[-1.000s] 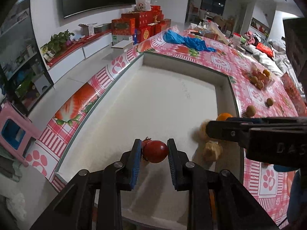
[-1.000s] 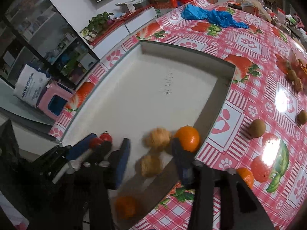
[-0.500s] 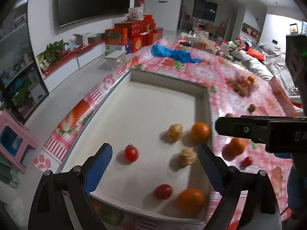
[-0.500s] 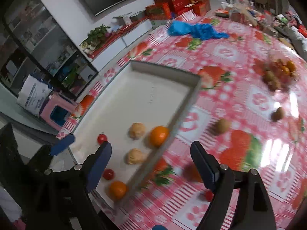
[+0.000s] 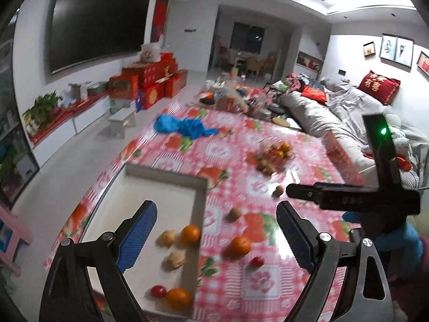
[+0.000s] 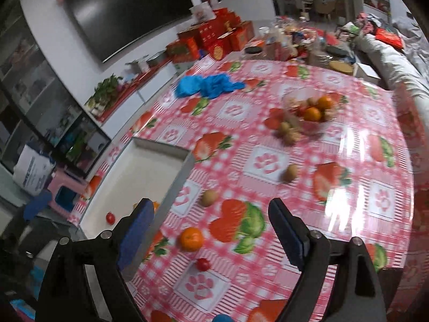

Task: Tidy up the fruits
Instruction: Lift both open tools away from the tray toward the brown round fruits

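Note:
A shallow white tray (image 5: pixel 150 196) (image 6: pixel 150 171) lies on the table's left side. It holds two oranges (image 5: pixel 191 235), two pale walnuts (image 5: pixel 166 238) and a small red tomato (image 5: pixel 158 291). Loose on the cloth are an orange (image 5: pixel 239 245) (image 6: pixel 191 238), a small tomato (image 5: pixel 256 262) (image 6: pixel 203 264) and two kiwis (image 6: pixel 209 198). My left gripper (image 5: pixel 216 237) is open and empty, high above the tray's right edge. My right gripper (image 6: pixel 211 230) is open and empty above the loose orange; its side shows in the left wrist view (image 5: pixel 348 201).
A clear bowl (image 6: pixel 308 112) (image 5: pixel 274 155) of mixed fruit stands farther back on the strawberry-print tablecloth (image 6: pixel 348 161). Blue gloves (image 6: pixel 209 86) lie at the far left. Jars and clutter crowd the far end. A sofa (image 5: pixel 335 112) runs along the right.
My left gripper let go of the red tomato in the tray and opened wide. Both grippers rose and pulled back to the right, over the cloth.

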### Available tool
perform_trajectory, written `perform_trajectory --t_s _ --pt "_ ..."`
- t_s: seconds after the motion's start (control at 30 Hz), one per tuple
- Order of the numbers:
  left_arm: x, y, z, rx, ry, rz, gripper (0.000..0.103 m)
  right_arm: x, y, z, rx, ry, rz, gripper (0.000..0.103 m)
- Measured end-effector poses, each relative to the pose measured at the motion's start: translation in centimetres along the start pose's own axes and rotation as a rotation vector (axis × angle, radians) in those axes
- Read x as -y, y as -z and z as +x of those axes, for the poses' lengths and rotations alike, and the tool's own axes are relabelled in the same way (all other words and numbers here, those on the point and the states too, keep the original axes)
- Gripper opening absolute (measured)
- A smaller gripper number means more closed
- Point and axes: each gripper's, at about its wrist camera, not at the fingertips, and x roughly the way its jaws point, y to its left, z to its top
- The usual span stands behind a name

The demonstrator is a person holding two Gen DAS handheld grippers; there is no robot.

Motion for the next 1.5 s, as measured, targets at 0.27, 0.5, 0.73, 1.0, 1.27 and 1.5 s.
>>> perform_trajectory --t_s 0.27,0.5,0.73,1.0,1.27,1.5 --pt "1.3 -5.2 -2.0 0.077 -0.002 0.015 0.092 3.8 -1.4 -2.2 0.045 0.034 0.054 0.09" --pt "0.9 -11.7 -7.5 0.223 -0.005 -0.008 0.092 5.2 -2.7 -4.0 0.077 0.088 0.038 0.09" --pt "0.5 -15.6 -11.9 0.27 0.022 -0.057 0.103 6.1 -4.0 -6.5 0.136 0.128 0.041 0.091" --pt "3.5 -10.0 -3.8 0.081 -0.025 0.075 0.103 7.8 -1.2 -0.6 0.001 0.15 0.086 0.091" --pt "7.2 -3.3 8.3 -0.181 -0.088 0.205 0.103 9.6 2.4 5.9 -0.121 0.252 0.067 0.091" --pt "8.2 0.7 15.6 -0.309 -0.126 0.254 0.103 11.2 3.5 8.8 -0.154 0.294 0.063 0.091"
